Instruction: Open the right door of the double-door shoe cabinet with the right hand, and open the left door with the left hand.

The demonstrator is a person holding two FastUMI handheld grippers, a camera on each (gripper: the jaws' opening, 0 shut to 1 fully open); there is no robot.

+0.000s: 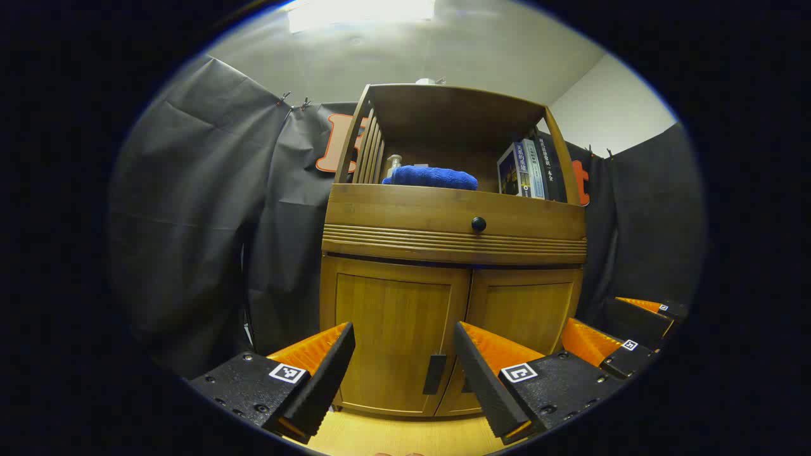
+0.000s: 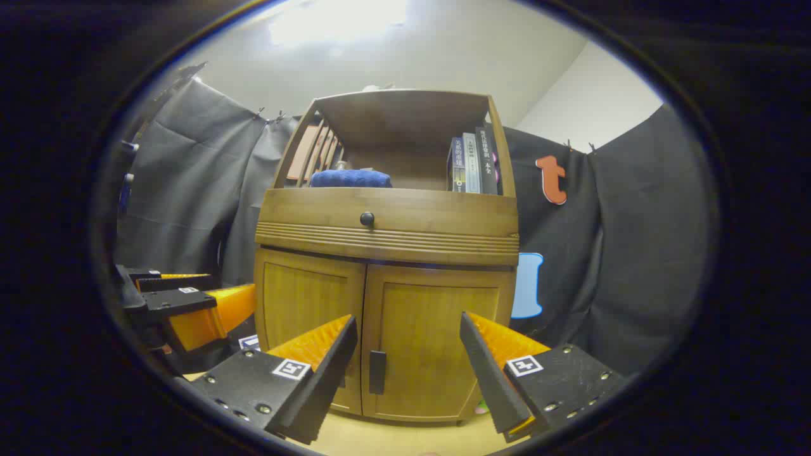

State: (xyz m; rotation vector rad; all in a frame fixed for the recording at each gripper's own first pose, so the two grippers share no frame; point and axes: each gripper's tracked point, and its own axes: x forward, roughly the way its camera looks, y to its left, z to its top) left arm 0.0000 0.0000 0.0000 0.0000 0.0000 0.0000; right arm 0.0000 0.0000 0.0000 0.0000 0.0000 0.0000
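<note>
Now both tools, right tool [image 2: 405,367] and left tool [image 1: 404,373], gaped wide, each squared to its own closed door's handle [image 2: 377,372].

Open shelf [image 1: 443,120] as landmark — wooden, with slatted side. Blue folded towel [image 1: 431,177] lies at shelf's left part, small pale jar [image 1: 393,163] just behind towel's left end. Books [image 1: 529,170] stand upright at shelf's right end, spines outward. Below shelf — drawer front with round black knob [image 1: 478,223]. Ceiling light [image 1: 361,11] glares bright above shelf. Light wooden floor [image 1: 405,437] well below.
</note>
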